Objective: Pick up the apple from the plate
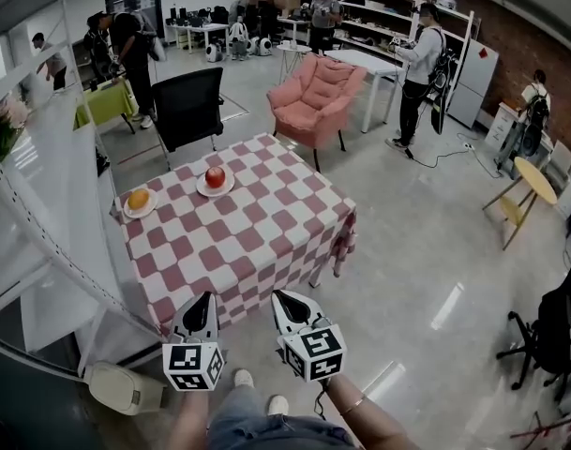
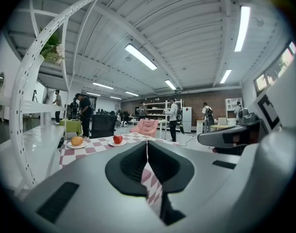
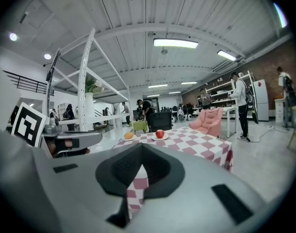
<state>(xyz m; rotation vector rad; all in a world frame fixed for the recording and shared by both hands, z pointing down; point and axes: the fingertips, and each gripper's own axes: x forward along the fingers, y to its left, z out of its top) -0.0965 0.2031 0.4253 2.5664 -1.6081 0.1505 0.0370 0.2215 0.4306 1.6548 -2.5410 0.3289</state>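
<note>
A red apple (image 1: 215, 176) sits on a small white plate (image 1: 202, 188) at the far side of a table under a pink-and-white checked cloth (image 1: 247, 242). Left of it an orange (image 1: 138, 199) lies on a second plate. Both grippers hover off the table's near edge, well short of the apple. My left gripper (image 1: 204, 297) and my right gripper (image 1: 278, 296) are both shut with nothing held. The left gripper view shows the apple (image 2: 117, 139) far ahead beyond shut jaws (image 2: 147, 152). So does the right gripper view, with the apple (image 3: 159, 134) beyond its shut jaws (image 3: 141, 160).
A black office chair (image 1: 187, 107) stands behind the table and a pink armchair (image 1: 316, 97) to its far right. A white shelf rack (image 1: 41, 204) runs along the left. A white bin (image 1: 124, 388) lies on the floor near my feet. Several people stand farther back.
</note>
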